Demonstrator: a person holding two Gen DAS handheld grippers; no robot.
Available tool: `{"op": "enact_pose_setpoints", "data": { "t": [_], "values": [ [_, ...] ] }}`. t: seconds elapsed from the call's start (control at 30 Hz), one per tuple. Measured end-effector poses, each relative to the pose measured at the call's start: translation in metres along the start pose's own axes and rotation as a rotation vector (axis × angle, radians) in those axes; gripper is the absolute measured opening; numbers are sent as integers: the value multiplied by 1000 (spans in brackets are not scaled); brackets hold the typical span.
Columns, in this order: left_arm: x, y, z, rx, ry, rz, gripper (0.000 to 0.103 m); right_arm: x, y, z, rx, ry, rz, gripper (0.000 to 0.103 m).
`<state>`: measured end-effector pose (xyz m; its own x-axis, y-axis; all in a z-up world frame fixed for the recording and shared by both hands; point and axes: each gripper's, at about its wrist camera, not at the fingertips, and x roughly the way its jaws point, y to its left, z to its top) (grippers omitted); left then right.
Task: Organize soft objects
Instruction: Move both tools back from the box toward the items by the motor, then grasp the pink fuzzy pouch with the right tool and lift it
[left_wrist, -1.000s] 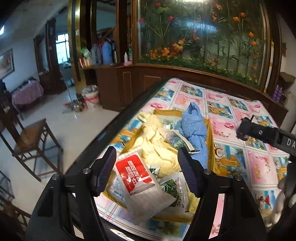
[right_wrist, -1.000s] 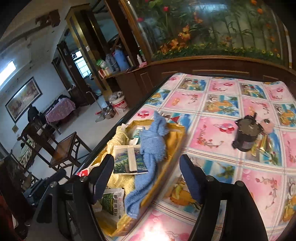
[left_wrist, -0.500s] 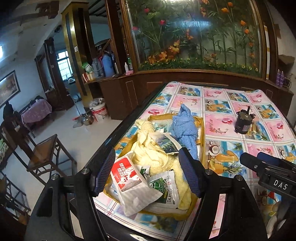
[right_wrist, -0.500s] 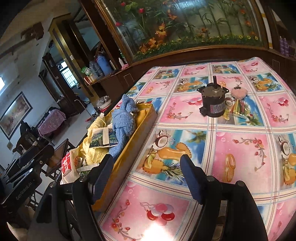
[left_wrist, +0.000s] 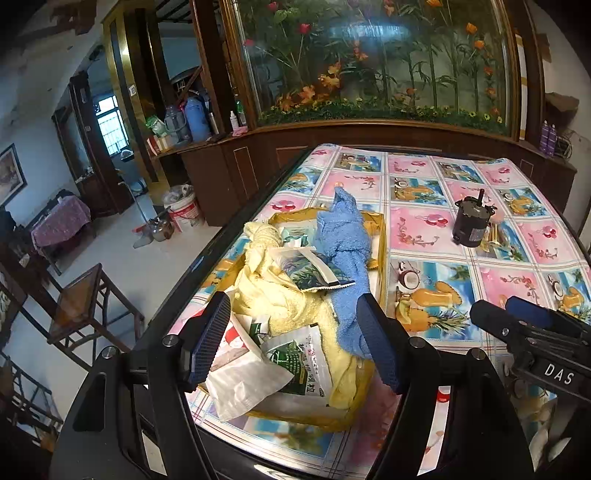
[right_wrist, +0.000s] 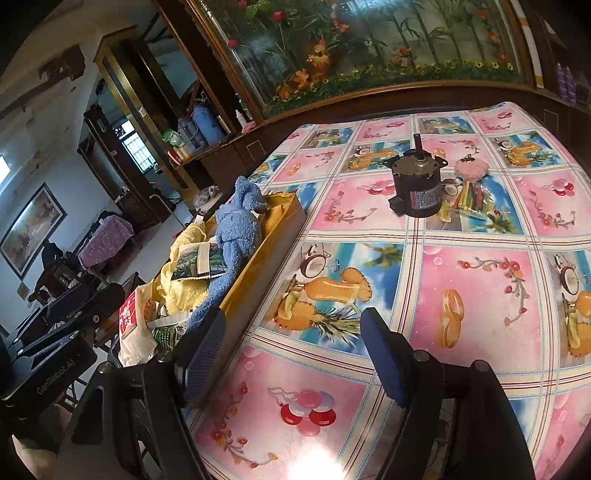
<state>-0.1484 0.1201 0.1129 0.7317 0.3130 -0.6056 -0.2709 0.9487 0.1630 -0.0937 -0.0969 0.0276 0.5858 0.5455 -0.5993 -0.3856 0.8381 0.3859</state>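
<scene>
A yellow tray (left_wrist: 379, 236) (right_wrist: 258, 254) sits at the table's left edge. It holds a blue towel (left_wrist: 345, 254) (right_wrist: 236, 232), a yellow towel (left_wrist: 284, 295) (right_wrist: 184, 291) and several soft packets, one red and white (left_wrist: 236, 365), one green and white (left_wrist: 299, 365). My left gripper (left_wrist: 293, 343) is open and empty, above the tray's near end. My right gripper (right_wrist: 291, 354) is open and empty over the tablecloth, to the right of the tray. A pink fluffy ball (right_wrist: 471, 169) and a packet of coloured sticks (right_wrist: 469, 197) lie on the cloth.
A black motor (left_wrist: 472, 223) (right_wrist: 417, 184) stands on the flowered tablecloth (right_wrist: 476, 295) beside the ball and sticks. The table's left edge drops to the floor, with a wooden chair (left_wrist: 85, 306) below. A dark wooden cabinet (left_wrist: 369, 136) runs behind the table.
Both grippers have pulled back and up from the tray. The right one has swung right, from over the tray to over the open tablecloth. Both stayed open and empty.
</scene>
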Motion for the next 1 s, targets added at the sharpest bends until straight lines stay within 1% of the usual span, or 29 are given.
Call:
{"op": "enact_pose_setpoints", "data": {
  "t": [0.07, 0.13, 0.27, 0.33, 0.4, 0.47, 0.57, 0.7, 0.83, 0.87, 0.93, 0.97, 1.0],
  "values": [
    [1, -2, -1, -1, 7, -33, 72, -6, -15, 4, 30, -6, -14, 75],
    [4, -3, -2, -7, 22, -97, 72, -15, -38, 13, 62, -21, -58, 75],
    [16, -12, -6, -8, 97, -257, 72, -39, -104, 43, 150, -57, -185, 75],
    [22, -18, -9, -19, 125, -328, 72, -45, -133, 59, 169, -75, -257, 75],
    [26, -24, -11, -23, 150, -368, 72, -40, -154, 78, 164, -61, -315, 75],
    [29, -28, -12, -27, 165, -392, 72, -24, -171, 95, 178, -12, -322, 75],
    [30, -26, -12, -46, 180, -416, 72, 5, -191, 125, 211, 3, -355, 75],
    [28, -18, -15, -54, 189, -413, 72, 59, -193, 163, 184, 53, -375, 75],
    [29, -6, -18, -65, 195, -392, 72, 106, -193, 178, 174, 135, -384, 74],
    [30, -4, -19, -69, 199, -385, 72, 116, -194, 180, 174, 154, -398, 70],
    [34, 1, -20, -75, 207, -378, 72, 130, -195, 177, 168, 187, -408, 55],
    [35, 2, -21, -81, 210, -376, 72, 135, -195, 173, 159, 213, -408, 46],
    [38, 5, -21, -87, 213, -378, 72, 132, -189, 169, 125, 201, -424, 45]
  ]
}}
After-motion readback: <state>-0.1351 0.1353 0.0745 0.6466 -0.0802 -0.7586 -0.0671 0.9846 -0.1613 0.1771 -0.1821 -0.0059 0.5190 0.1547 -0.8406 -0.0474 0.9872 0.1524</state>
